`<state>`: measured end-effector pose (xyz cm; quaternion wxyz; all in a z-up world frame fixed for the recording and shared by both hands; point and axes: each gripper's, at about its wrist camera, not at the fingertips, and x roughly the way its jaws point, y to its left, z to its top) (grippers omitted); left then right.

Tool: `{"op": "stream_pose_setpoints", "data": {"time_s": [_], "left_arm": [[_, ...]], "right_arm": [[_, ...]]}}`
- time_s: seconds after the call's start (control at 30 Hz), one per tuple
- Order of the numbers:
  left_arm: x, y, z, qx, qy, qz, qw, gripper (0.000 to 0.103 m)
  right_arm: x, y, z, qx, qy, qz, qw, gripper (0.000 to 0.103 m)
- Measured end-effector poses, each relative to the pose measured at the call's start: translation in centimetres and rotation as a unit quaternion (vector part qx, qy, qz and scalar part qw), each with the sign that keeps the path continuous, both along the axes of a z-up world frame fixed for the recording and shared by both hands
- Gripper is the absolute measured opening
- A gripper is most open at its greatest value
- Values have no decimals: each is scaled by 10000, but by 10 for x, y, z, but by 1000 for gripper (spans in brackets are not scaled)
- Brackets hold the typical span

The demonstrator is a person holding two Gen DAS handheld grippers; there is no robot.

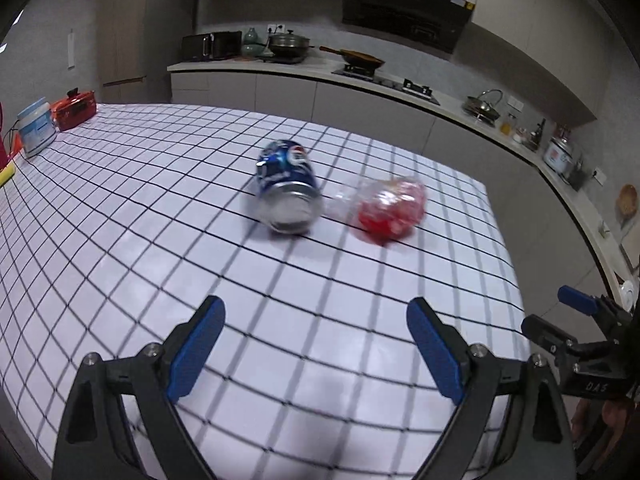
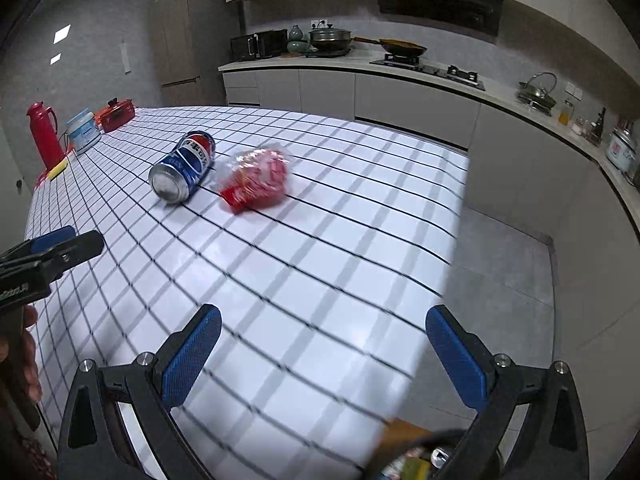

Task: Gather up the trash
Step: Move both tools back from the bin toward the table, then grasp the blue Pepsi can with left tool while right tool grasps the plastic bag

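The work surface is a table (image 1: 120, 240) under a white cloth with a black grid, set in a kitchen with grey cabinets behind it.

Nearest to me, the left gripper (image 1: 316, 344) stands released, its blue pads wide apart with only cloth between them. The right gripper (image 2: 324, 356) is likewise released and empty, hanging over the table's right edge. Below it, at the bottom of the right wrist view, I see part of a dark-rimmed container (image 2: 416, 452) with items inside; it is too cropped for me to identify.

Further out, mid-table, lie the two trash items, just beside each other. The blue soda can (image 1: 286, 188) lies on its side, silver end toward me. I judge it rigid but liable to roll. The red snack wrapper (image 1: 390, 208) is crumpled, part clear film, light and easily flattened.

Procedure, as I judge it: advance the left gripper to the can, straddle the cylinder across its width, and close firmly. Take the wrapper with the right gripper at its bulkiest fold.

Beyond, at the far left corner, stand a white tub (image 1: 36, 130) and a red pot (image 1: 76, 108).
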<state>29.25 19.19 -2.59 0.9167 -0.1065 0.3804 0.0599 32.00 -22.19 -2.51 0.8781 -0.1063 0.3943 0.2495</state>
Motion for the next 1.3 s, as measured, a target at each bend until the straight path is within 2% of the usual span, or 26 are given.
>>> {"op": "stream_pose_setpoints", "data": {"time_s": [0.13, 0.33, 0.6, 0.83, 1.03, 1.1, 1.3], "left_arm": [[40, 25, -5, 19, 42, -62, 10000, 93], [90, 37, -17, -90, 232, -290, 9993, 93], [123, 43, -25, -85, 339, -519, 9980, 93], [124, 65, -25, -94, 377, -517, 9979, 92], [119, 84, -26, -168, 422, -556, 9974, 81], [119, 89, -26, -225, 440, -594, 9970, 80], [124, 85, -26, -210, 439, -800, 9956, 80]], "right_arm": [[21, 36, -16, -116, 107, 13, 9999, 103], [53, 78, -36, -222, 278, -22, 9994, 103], [93, 104, -49, -344, 398, -18, 9986, 103], [105, 132, -52, -355, 426, 85, 9984, 103], [112, 157, -58, -363, 486, 197, 9980, 103], [114, 161, -56, -238, 491, 204, 9983, 94], [114, 160, -54, -136, 508, 171, 9985, 91]]}}
